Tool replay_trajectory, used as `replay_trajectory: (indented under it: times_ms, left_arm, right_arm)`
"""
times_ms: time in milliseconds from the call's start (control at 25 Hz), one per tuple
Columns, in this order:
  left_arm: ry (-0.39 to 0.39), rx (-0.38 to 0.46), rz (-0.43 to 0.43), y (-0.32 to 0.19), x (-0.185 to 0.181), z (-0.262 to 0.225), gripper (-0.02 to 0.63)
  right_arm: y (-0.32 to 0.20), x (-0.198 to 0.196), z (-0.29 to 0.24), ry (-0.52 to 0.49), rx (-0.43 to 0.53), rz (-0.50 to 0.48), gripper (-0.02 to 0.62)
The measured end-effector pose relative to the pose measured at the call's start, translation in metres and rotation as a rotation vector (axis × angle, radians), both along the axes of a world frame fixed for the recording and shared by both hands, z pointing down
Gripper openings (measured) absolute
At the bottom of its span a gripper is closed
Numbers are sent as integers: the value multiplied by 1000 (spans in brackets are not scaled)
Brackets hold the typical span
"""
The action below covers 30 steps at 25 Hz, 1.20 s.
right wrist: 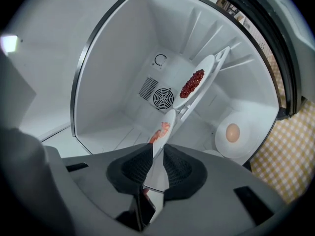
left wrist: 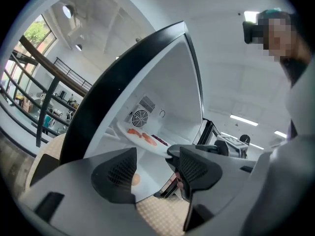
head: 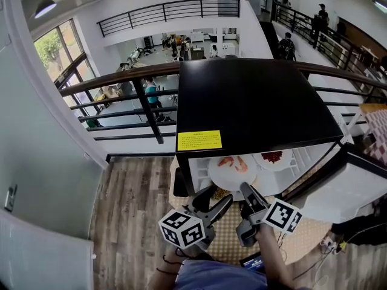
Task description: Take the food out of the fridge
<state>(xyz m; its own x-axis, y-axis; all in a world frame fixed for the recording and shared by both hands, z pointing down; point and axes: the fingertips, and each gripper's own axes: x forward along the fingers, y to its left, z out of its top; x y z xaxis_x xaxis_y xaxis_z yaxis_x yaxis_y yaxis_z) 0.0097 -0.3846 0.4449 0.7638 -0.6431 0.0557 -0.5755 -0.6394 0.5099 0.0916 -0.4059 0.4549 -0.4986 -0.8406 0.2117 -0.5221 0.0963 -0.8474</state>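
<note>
Head view, lower centre: left gripper (head: 216, 197) hung wide and empty, probably keeping clear of the fridge (head: 254, 101) mouth. Just right, right gripper (head: 246, 191) was clamped on the shrimp plate (head: 233, 173) at its near rim, likely to slide it off the shelf.

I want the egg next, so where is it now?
In the right gripper view the egg lies on a white plate at right, low in the fridge, below the shrimp plate.

Open fridge (right wrist: 113, 58), shrimp plate (right wrist: 170, 118) across its middle
</note>
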Motion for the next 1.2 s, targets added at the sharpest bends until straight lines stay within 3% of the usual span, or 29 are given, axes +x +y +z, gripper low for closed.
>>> replay_trajectory:
  times_ms: [360, 640, 1200]
  left_arm:
    - [-11, -23, 7, -12, 11, 11, 275]
    - [-147, 38, 28, -13, 23, 13, 278]
    - [-186, 64, 25, 23, 28, 12, 278]
  right_arm:
    - [18, 10, 7, 1, -28, -28, 67]
    - [27, 12, 9, 13, -28, -39, 60]
    - [61, 16, 8, 29, -7, -69, 61]
